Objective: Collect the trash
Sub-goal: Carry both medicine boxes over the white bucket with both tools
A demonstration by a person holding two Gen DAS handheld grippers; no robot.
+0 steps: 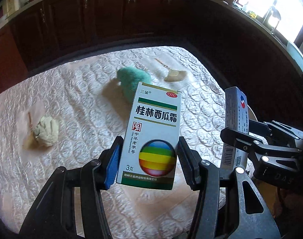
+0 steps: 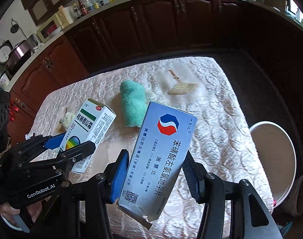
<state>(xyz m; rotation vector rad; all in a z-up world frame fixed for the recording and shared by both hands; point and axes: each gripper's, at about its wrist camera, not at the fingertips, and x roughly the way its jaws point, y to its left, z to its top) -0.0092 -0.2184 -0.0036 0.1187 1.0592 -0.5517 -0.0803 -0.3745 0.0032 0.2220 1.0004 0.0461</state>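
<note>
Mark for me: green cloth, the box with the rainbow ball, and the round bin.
green cloth (image 2: 132, 103), right wrist view, middle of the bundle.
rainbow-ball box (image 1: 153, 131), left wrist view, centre of its front face.
round bin (image 2: 271, 159), right wrist view, bare inside.

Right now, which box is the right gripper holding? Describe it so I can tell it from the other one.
Over the quilted white tablecloth, near the round bin, the right gripper clamps a flat pale blue box between its jaws. It bears a red, white and blue octagon logo and has a torn bottom flap; the white box beside it has a rainbow ball.
</note>
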